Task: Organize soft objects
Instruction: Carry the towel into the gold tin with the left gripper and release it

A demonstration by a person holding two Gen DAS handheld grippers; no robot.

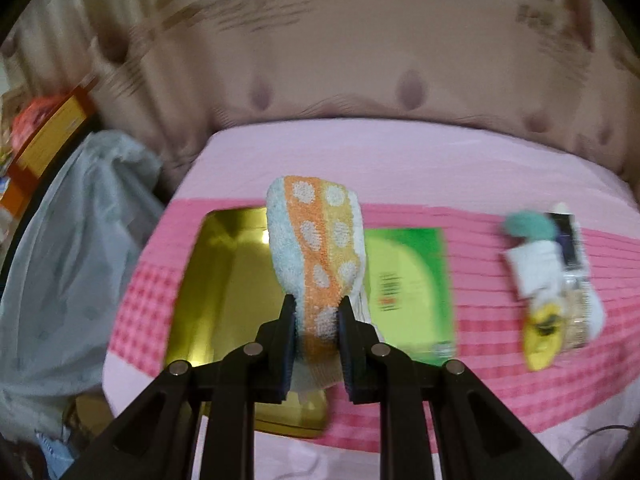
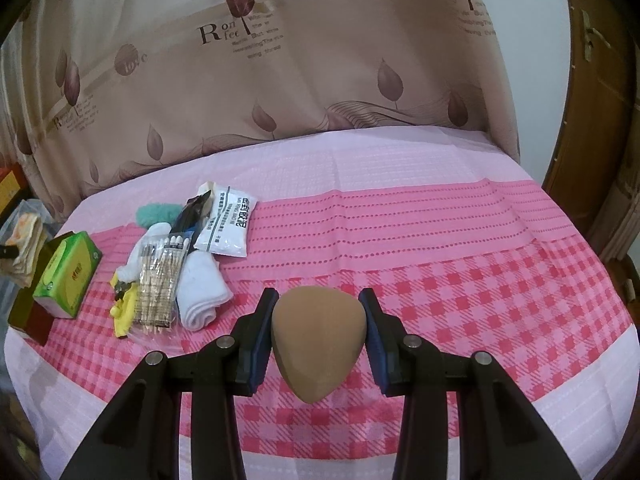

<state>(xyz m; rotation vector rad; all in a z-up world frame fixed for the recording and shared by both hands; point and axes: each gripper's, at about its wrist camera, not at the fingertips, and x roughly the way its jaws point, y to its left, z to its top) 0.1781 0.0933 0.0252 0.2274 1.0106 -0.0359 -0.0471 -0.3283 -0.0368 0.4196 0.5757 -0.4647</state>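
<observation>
A beige curtain printed with brown leaves and lettering [image 2: 280,80] hangs behind a tabletop covered by a pink cloth with checked and dotted bands [image 2: 460,264]. At the tabletop's left end, in the left wrist view, a crumpled grey plastic bag [image 1: 76,248] bulges beside a shallow gold metal tin [image 1: 224,280] that lies open on the cloth. Just right of the tin sits a green packet of tissues [image 1: 412,284], which the right wrist view shows as a green block [image 2: 68,276] near the left edge.

Further along lies a small heap: a folded white towel [image 2: 202,292], a white printed sachet [image 2: 228,220], a clear pack of cotton swabs with wooden sticks [image 2: 160,280], a teal fluffy puff [image 2: 156,214] and a yellow piece [image 2: 122,312] whose form is unclear. They touch and overlap one another.

The left gripper [image 1: 316,308] has its jaws drawn narrow, clamped on a fluffy sock with orange, yellow and pale blue stripes and white dots [image 1: 316,240], held upright above the tin's right part and the tissue packet's edge.

The right gripper [image 2: 318,300] holds a tan teardrop-shaped makeup sponge [image 2: 318,336] between its blue pads [image 2: 260,344], blunt end forward, over the checked cloth right of the heap.
</observation>
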